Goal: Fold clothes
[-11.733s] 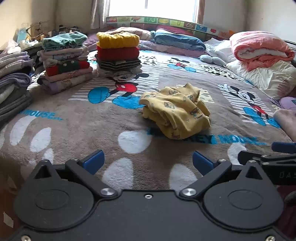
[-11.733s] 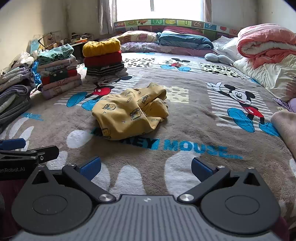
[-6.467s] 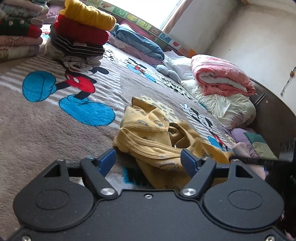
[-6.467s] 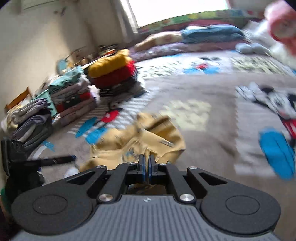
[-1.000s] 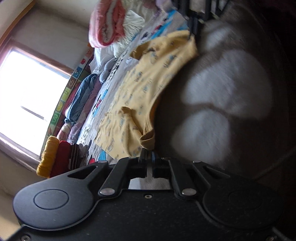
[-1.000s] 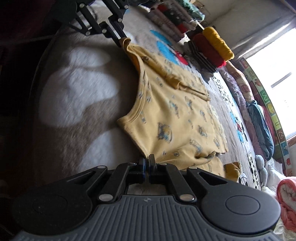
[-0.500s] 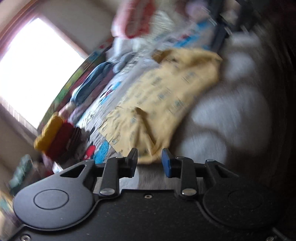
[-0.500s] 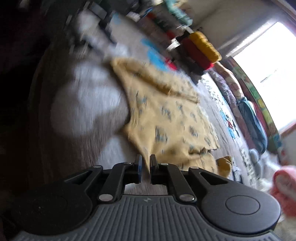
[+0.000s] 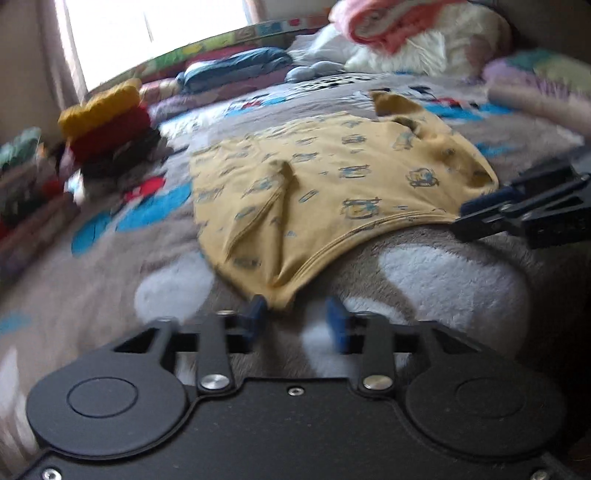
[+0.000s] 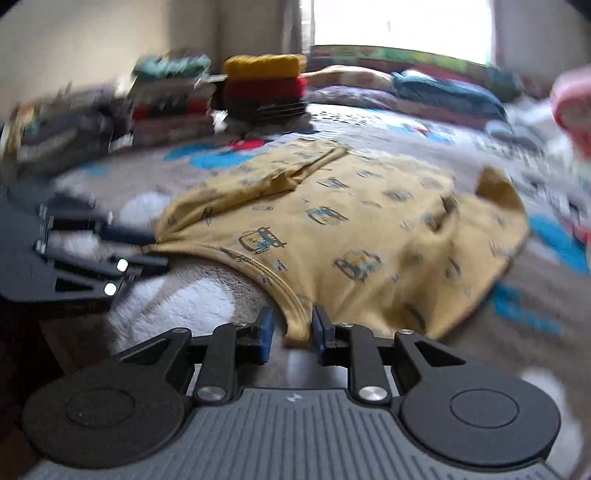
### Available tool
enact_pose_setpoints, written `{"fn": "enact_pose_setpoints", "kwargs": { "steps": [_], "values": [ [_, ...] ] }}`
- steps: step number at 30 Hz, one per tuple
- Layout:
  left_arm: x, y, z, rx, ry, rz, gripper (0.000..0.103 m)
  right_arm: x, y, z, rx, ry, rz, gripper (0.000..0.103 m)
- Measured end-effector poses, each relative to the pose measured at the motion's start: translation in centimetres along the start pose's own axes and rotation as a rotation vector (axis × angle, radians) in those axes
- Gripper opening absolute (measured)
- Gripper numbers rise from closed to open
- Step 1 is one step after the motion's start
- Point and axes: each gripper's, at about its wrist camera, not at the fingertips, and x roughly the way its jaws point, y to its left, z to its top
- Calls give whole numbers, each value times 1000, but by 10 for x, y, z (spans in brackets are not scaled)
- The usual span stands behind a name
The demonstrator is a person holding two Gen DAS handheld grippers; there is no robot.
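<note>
A yellow printed garment [image 9: 325, 184] lies spread out flat on the Mickey Mouse blanket [image 9: 443, 280]. My left gripper [image 9: 295, 321] is open, and the garment's near left corner rests just ahead of its blue fingers. In the right wrist view the garment [image 10: 354, 229] fills the middle. My right gripper [image 10: 293, 332] is open too, with the near right hem corner lying loose in its gap. Each gripper shows in the other's view: the right gripper [image 9: 469, 218] at the hem's right end, the left gripper [image 10: 147, 254] at its left end.
Stacks of folded clothes [image 9: 107, 122] stand at the far left of the bed, topped by a yellow and a red piece [image 10: 264, 77]. Pillows [image 9: 236, 68] line the headboard. A pink quilt [image 9: 388, 22] and other bedding pile up at the far right.
Both grippers were shut on the garment's corners a second ago; both jaws have since parted and the corners dropped. The garment now lies flat, and both cameras have swung level.
</note>
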Motion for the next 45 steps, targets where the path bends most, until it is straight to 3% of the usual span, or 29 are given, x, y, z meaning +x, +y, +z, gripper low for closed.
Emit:
{"fn": "enact_pose_setpoints", "kwargs": {
  "steps": [3,7,10,13,17,20,24,29,31,35,45],
  "values": [
    [-8,24,-6,-170,19,-41,60,-10,-8,0,86,-32,34,26],
    [-9,51,-7,-402,17,-83,66,-22,-24,7,212,-113,62,37],
    [-5,69,-15,-537,5,-114,71,-16,-28,8,260,-121,82,42],
    [-4,89,-29,-680,-44,-223,85,-8,-32,8,305,-131,98,43],
    [1,110,-26,-814,-31,-331,89,1,-33,16,328,-176,108,47],
    [9,125,-17,-890,-12,-346,89,9,-33,25,325,-212,117,56],
    [22,136,12,-835,-7,-286,89,28,-35,31,323,-198,100,73],
    [58,149,65,-701,4,-194,87,56,-34,31,287,-92,74,83],
    [76,151,88,-651,10,-186,80,60,-25,32,223,-71,82,101],
    [116,153,122,-542,53,-135,70,66,-10,32,124,-41,46,103],
    [206,166,188,-423,156,-60,51,62,-27,30,218,-67,121,103]
  ]
}}
